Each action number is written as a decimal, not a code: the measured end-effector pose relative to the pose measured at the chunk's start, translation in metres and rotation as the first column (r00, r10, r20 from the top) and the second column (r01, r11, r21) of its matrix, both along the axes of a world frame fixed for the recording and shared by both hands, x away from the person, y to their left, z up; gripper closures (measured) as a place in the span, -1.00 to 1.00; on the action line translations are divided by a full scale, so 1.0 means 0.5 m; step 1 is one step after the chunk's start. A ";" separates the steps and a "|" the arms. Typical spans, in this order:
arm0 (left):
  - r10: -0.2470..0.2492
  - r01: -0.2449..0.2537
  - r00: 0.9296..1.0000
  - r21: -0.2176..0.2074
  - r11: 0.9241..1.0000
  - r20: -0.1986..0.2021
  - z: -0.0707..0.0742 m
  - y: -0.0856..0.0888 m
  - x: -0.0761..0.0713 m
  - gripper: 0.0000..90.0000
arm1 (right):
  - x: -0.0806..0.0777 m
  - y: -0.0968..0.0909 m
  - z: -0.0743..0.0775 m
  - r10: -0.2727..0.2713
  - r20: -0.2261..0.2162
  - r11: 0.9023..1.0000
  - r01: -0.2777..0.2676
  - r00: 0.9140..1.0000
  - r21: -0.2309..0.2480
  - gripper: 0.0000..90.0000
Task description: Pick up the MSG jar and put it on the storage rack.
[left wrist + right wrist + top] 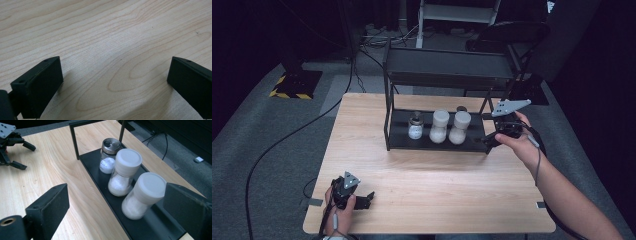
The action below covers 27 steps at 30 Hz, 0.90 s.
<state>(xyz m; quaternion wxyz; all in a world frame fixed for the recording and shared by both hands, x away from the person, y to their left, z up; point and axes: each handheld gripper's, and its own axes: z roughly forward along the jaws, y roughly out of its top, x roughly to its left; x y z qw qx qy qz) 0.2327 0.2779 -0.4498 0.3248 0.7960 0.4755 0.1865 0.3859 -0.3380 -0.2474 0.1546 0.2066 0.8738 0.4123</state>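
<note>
Approach underway: right gripper (115, 207) spread wide, nearest salt grinder (143, 195) just ahead between the jaws, upright on the rack's bottom shelf (140, 225). Best squared up on the glass body, below the white cap. Left gripper (112, 85) parted, parked on the surface (105, 37).

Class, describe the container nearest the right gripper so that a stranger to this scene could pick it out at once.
On the wooden table stands a black rack with three containers in a row on its bottom shelf. The wanted one is the white-capped jar at the end nearest the right gripper. Unlike the metal-lidded shaker at the far end, it has a broad white cap; its twin stands in the middle.
</note>
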 end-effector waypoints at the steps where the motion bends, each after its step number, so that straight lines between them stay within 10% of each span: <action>1: 0.000 0.000 1.000 0.000 1.000 0.000 0.000 0.000 0.000 -0.99 | -0.003 -0.001 -0.001 -0.001 -0.002 1.000 0.001 1.000 0.002 -0.85; 27: -0.002 0.002 1.000 0.004 1.000 0.000 0.001 0.000 0.000 -0.99 | -0.051 -0.015 -0.067 0.028 -0.055 0.999 -0.027 0.998 0.029 -0.88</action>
